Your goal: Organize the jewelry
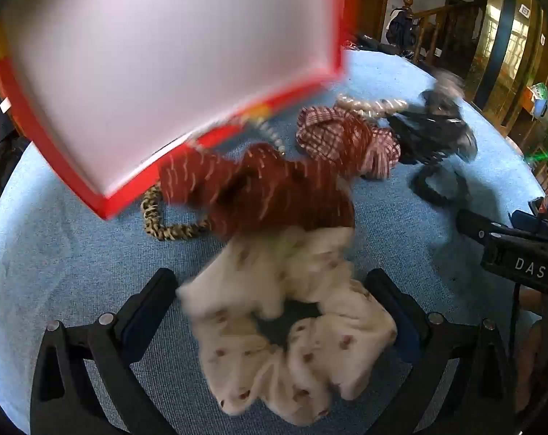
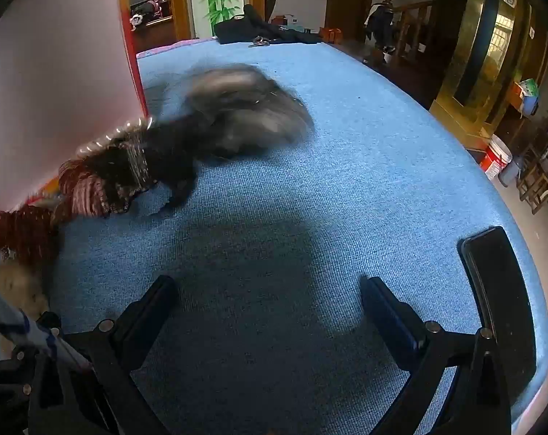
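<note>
Our left claw (image 1: 274,311) stands open astride the cream scrunchie (image 1: 292,330), which lies flat on the blue bench (image 1: 56,253) directly between its fingers. The red box (image 1: 157,72) hangs tilted up and left. Our right claw (image 2: 270,311), open and empty, is further off.

A blue cloth (image 2: 346,166) covers the table; dark clothing (image 2: 259,30) lies far off.

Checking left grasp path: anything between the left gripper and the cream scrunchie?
Nothing visible. The cream scrunchie already lies between the open fingers of the left gripper, on the blue cloth.
</note>
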Tool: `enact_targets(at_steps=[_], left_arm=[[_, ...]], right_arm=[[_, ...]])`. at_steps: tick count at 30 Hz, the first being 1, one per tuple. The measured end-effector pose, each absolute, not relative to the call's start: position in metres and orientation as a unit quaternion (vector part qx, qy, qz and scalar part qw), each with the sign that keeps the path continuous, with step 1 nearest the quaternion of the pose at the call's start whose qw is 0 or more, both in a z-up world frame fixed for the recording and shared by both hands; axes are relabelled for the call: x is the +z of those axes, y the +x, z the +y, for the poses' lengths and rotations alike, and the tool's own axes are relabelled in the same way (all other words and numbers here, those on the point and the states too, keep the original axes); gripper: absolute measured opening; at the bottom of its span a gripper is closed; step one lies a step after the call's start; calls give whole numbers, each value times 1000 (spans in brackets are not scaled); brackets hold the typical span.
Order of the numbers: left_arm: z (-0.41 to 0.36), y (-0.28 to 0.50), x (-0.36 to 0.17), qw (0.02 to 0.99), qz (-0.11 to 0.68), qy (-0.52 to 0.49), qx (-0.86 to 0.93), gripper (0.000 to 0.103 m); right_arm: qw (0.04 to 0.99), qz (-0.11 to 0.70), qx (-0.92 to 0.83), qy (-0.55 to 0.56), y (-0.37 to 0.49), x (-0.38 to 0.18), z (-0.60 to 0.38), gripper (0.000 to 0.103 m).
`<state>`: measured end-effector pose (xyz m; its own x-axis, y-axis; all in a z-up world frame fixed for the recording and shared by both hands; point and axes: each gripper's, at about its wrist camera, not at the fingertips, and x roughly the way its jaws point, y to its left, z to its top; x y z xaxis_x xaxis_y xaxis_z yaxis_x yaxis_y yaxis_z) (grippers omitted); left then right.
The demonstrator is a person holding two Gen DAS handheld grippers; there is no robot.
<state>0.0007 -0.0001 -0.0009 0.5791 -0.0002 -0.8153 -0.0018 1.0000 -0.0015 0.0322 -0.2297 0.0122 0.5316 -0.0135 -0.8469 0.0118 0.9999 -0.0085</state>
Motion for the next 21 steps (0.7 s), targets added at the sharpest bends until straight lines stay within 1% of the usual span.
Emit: enact_targets(at_steps=[3,7,11,21], left_arm=[[0,1,-1,889,459,-1,0,103],[0,1,-2,889,459,-1,1,103],[0,1,-2,889,459,-1,1,103],[-3,0,-3,889,459,-2,1,103]], right_arm=[[870,493,4,-9,36,13,-227,103],[847,529,46,-25,43,17,-230,103],[832,550,70,16,47,23,-254,103],[833,540,110,37,41,47,-248,103]])
